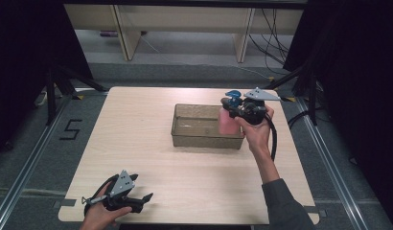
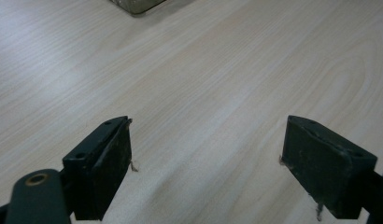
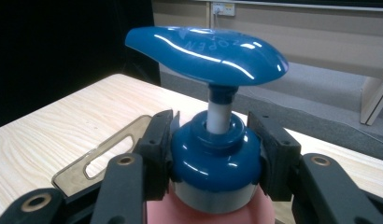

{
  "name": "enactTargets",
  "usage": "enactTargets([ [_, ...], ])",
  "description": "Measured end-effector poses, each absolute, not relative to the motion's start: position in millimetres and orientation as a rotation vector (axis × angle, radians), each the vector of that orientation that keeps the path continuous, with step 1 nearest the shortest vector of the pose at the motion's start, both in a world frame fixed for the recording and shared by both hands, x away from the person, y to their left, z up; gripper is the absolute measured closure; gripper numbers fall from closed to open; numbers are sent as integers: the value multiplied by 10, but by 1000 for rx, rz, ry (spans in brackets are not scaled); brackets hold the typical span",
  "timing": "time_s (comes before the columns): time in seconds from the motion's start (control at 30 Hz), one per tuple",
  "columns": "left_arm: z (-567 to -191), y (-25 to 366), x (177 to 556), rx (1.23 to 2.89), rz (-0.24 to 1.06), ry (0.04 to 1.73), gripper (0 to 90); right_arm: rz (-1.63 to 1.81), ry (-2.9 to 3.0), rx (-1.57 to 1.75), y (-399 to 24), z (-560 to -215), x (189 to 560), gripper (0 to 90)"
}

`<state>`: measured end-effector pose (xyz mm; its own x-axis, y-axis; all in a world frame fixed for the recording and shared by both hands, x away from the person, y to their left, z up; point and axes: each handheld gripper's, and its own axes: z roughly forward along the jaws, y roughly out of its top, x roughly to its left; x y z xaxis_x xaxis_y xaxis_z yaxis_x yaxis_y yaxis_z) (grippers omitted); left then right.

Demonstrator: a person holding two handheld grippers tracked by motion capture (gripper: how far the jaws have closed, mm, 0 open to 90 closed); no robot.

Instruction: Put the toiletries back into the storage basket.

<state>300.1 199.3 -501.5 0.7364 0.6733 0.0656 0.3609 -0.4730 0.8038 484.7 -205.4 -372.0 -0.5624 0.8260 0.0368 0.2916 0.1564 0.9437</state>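
Gripping a pink pump bottle [image 1: 227, 122] by its blue collar [image 3: 215, 158], right gripper [image 1: 238, 111] clenched on both sides of the cap, blue pump head [image 3: 206, 52] sticking up above the jaws. Holding that bottle upright at the right end of a clear tray [image 1: 197, 125], against its right wall, toward the far right part of the table [image 1: 137, 143]; impossible to tell whether resting inside or lifted. Resting near the front left corner, left gripper [image 2: 206, 163] released, jaws spread wide over bare wood, grasping nothing, well apart from tray and bottle.
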Motion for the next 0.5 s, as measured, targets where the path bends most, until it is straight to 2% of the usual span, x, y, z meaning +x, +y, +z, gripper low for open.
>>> enactTargets([
  [0.5,-5013,2002,2996,2128,485,777,155,1396,1929,1097,-2094,-3823,4955,536],
])
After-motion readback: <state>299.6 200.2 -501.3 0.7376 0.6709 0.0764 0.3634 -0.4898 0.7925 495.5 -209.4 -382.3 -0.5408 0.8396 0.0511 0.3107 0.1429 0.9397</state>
